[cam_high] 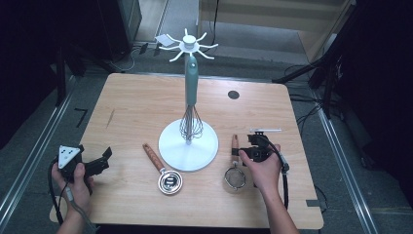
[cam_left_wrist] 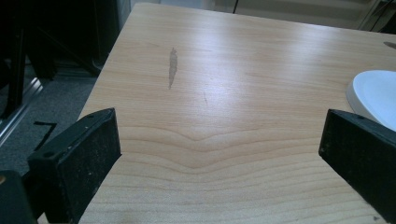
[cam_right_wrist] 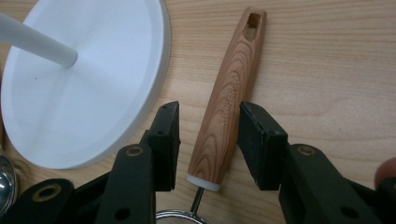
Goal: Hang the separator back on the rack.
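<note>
Two jaws of the right hand-held gripper (cam_right_wrist: 208, 140) stand apart, straddling the strainer's wooden handle (cam_right_wrist: 229, 98) without touching it.

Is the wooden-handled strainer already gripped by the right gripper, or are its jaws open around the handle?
Open: the right gripper straddles the wooden-handled mesh strainer, with gaps showing beside both pads.

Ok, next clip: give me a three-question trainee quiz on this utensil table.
1. True or false: the right gripper has its jaws around the strainer's wooden handle.
2. What hangs on the white stand? A) whisk B) ladle C) tongs
3. Which gripper has nothing between its jaws?

Key: 1. True, with a gap showing on both sides. 2. A, the whisk. 3. The left gripper, open over bare table.
</note>
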Demonstrator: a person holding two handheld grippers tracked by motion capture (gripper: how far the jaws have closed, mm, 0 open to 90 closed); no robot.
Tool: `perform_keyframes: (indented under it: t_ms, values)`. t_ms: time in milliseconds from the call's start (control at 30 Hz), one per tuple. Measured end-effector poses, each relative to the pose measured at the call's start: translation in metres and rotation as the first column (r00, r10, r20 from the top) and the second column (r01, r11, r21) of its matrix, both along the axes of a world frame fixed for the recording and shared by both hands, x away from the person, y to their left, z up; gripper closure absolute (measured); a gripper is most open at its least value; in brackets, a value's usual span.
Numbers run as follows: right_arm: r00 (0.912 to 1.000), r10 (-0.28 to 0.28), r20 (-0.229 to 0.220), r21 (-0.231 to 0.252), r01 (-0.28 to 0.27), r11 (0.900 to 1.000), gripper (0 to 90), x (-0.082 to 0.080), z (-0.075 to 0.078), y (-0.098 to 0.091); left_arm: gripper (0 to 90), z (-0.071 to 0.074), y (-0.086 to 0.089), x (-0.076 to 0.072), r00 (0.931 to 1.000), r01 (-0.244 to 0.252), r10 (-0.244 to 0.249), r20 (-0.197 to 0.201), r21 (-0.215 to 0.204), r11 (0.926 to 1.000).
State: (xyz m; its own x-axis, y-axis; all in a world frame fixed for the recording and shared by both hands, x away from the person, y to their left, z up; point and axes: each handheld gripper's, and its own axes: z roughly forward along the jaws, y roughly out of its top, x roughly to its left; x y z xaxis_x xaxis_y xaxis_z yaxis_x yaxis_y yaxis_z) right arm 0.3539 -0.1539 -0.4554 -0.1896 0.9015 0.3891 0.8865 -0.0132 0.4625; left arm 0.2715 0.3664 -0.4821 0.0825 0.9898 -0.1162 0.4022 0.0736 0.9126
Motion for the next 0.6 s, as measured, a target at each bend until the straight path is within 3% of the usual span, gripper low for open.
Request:
perform_keyframes:
  t_ms: [267,600]
  values:
    - [0.9966,-0.027,-0.078,0.042,0.031,0.9987,60.0,0.005,-0.007,-0.003,0.0,0.000,0.000,0.000,1.0000,0.002,-0.002,-0.003,0.000,1.0000]
    - [0.9918,-0.041,-0.121,0.023,0.044,0.9988,59.8,0.007,-0.013,0.002,0.0,0.000,0.000,0.000,1.0000,0.001,-0.001,-0.002,-0.001,1.0000]
